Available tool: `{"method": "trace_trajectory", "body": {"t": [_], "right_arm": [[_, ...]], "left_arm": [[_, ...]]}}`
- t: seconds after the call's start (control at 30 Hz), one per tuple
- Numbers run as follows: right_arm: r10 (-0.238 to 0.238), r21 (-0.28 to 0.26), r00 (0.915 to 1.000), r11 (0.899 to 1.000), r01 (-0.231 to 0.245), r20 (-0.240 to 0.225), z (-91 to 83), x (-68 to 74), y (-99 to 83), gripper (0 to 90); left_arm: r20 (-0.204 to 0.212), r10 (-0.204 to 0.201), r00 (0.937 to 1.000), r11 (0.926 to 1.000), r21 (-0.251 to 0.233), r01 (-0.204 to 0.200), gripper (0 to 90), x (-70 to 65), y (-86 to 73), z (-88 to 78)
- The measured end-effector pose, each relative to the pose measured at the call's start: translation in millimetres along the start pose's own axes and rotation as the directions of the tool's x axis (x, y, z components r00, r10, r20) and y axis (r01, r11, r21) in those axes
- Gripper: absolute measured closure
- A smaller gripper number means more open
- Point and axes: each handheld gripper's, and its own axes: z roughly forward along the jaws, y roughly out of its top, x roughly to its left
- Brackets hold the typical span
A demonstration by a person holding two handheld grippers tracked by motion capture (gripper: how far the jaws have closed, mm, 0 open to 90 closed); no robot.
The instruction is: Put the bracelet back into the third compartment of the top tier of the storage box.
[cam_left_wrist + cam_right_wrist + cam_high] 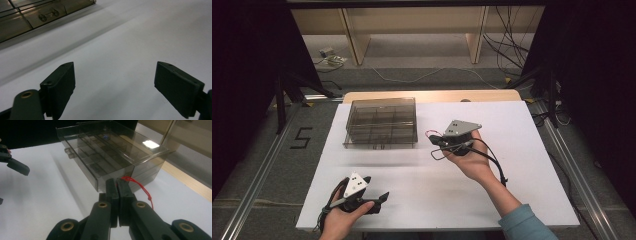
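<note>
Your right gripper had its jaws pressed together, and a thin red cord came out from between the pads at the tip, looping to the right and hanging down beside the jaw arm. So the jaws were clamped on that cord. From above, the cord showed as a faint reddish line just left of the right gripper; it was too thin there to tell where it ended. Your right hand held the gripper above the table, tipped toward the box, with the jaw tips just in front of the box's near corner. I could not tell whether they touched it.

The box was a clear, smoky plastic case with a flat lid and a grid of compartments inside. In the high view the box sat on the far left part of the table, close to the far edge.

Your left gripper had its jaws spread wide, with bare table between the 2 pads. Your left hand held the left gripper low at the near left edge of the table, well apart from the box and pointing to the right.
</note>
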Motion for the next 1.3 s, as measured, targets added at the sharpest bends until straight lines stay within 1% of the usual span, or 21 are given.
{"method": "trace_trajectory", "body": {"t": [0.3,0.63,1.3], "right_arm": [[-0.007,0.004,1.0,1.0,0.007,-0.005,3.1,1.2,2.9,88.9],[-0.002,0.005,1.0,1.0,0.003,-0.008,5.3,2.3,4.2,88.9],[-0.015,0.0,0.9998,1.0,0.015,-0.014,10.4,6.1,11.8,88.9]], "left_arm": [[0.001,0.001,1.0,1.0,0.002,-0.001,16.9,0.0,0.0,0.0],[0.0,0.003,1.0,1.0,0.002,-0.003,17.0,-0.1,0.1,0.1],[0.0,0.004,1.0,1.0,0.002,-0.004,17.1,-0.1,0.1,-0.5]]}}
